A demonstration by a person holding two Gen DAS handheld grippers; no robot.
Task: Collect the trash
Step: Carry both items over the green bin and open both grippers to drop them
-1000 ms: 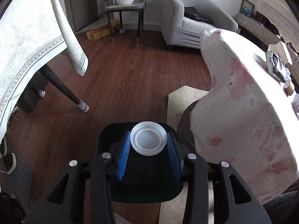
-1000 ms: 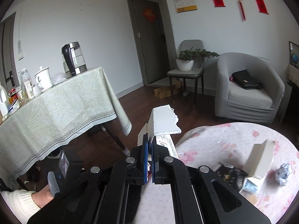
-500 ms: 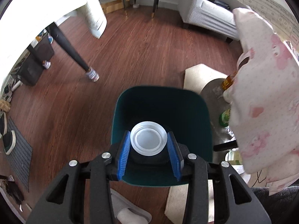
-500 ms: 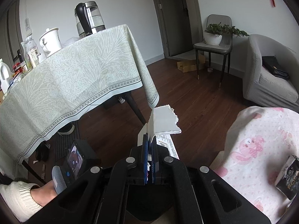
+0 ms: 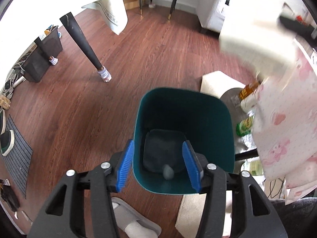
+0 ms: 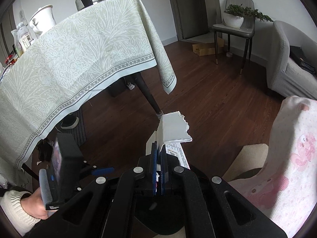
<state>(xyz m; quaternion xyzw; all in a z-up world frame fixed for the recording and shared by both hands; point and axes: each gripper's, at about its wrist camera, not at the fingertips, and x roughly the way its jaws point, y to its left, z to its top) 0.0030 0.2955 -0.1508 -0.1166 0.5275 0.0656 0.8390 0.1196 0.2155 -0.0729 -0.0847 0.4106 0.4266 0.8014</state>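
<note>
Left gripper: jaws opening, nothing between the blue pads, directly above the teal bin.
Blurred grey object: inside the bin, below the fingers.
Right gripper: clamped tight on one torn white cardboard piece.
Around: one slipper; pink tablecloth at right.

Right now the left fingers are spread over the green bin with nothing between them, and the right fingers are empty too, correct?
Not quite. The right gripper is not empty: the right wrist view shows it shut on a torn piece of white cardboard. The rest stands: the left gripper is opening above the green bin with nothing between its fingers.
</note>
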